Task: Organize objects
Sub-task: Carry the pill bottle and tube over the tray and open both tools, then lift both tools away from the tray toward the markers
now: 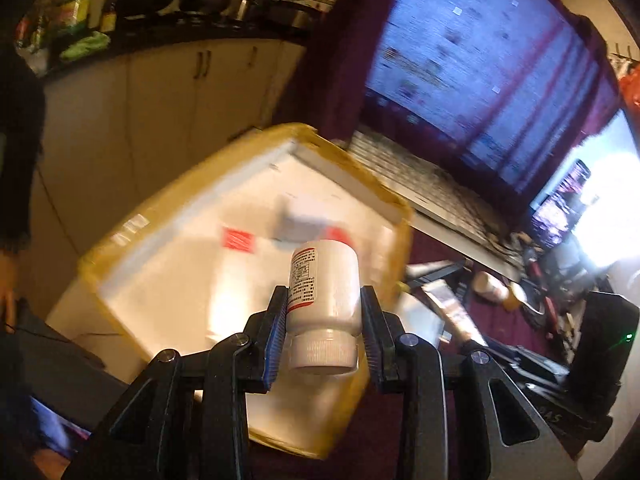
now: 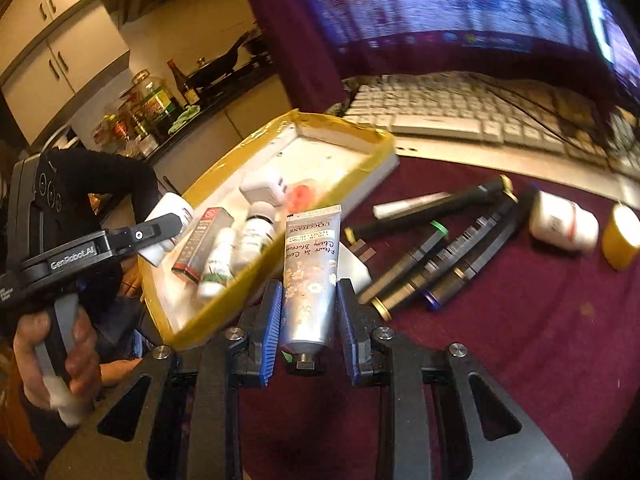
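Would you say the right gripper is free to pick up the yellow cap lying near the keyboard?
Probably not yet: the right gripper is shut on the hand cream tube. The yellow cap itself lies uncovered on the cloth.

Tray (image 2: 376, 148) sits on the table (image 2: 520, 340), keyboard (image 2: 460, 112) behind it, monitor (image 2: 440, 0) behind that. Box (image 2: 202, 240) and small bottles (image 2: 218, 260) in tray. Pens (image 2: 440, 252) on table right of tray; jar (image 2: 564, 222) further right.
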A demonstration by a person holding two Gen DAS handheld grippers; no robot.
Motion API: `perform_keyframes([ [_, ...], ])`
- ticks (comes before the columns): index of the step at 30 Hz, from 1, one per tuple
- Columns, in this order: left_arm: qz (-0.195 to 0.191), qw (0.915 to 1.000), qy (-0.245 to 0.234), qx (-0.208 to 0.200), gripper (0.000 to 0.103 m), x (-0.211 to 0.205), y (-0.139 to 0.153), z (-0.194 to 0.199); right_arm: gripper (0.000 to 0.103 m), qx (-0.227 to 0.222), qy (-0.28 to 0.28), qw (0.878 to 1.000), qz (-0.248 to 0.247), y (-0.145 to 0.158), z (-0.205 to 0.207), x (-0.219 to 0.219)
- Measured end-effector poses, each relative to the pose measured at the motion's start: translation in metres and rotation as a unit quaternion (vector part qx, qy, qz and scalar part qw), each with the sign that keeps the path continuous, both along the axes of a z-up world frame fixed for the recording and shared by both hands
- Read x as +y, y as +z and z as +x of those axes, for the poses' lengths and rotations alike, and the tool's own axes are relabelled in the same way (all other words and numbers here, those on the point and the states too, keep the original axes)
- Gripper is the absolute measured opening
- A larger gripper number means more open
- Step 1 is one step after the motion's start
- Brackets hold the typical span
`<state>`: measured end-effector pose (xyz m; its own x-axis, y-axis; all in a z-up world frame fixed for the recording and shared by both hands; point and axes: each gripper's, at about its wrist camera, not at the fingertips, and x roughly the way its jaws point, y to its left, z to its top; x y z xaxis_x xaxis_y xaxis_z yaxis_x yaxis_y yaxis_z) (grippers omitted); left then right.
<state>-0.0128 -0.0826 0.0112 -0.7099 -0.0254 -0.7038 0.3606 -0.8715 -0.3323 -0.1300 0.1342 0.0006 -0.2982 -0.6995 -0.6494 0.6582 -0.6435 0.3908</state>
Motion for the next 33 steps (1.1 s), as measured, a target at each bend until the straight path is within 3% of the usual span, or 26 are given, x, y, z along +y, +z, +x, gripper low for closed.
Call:
perform_keyframes([
  [3,-0.032,0.9989,0.021,-0.028,0.031,-0.025,-0.004,0.000,0.025,0.004,0.008,1.000,0.000,0.005,-0.007,-0.020],
  [10,-0.042,0.9940,0.036,-0.094,0.031,-0.057,-0.033,-0.014,0.025,0.009,0.015,1.000,0.008,0.006,-0.012,-0.057],
  [19,-0.067,0.9905,0.037,-0.114,0.031,-0.056,-0.032,-0.028,0.025,0.036,-0.015,0.999,0.038,0.001,-0.033,-0.085],
  [22,-0.064,0.9889,0.045,-0.126,0.031,-0.064,-0.038,-0.029,0.025,0.039,-0.005,0.999,0.037,-0.004,-0.029,-0.089],
  [25,-0.096,0.9835,0.042,-0.147,0.031,-0.057,-0.042,-0.031,0.025,0.061,0.000,0.997,0.049,-0.004,-0.023,-0.093],
  [33,-0.111,0.9810,0.038,-0.154,0.033,-0.049,-0.045,-0.034,0.026,0.077,0.003,0.995,0.056,-0.007,-0.016,-0.101],
])
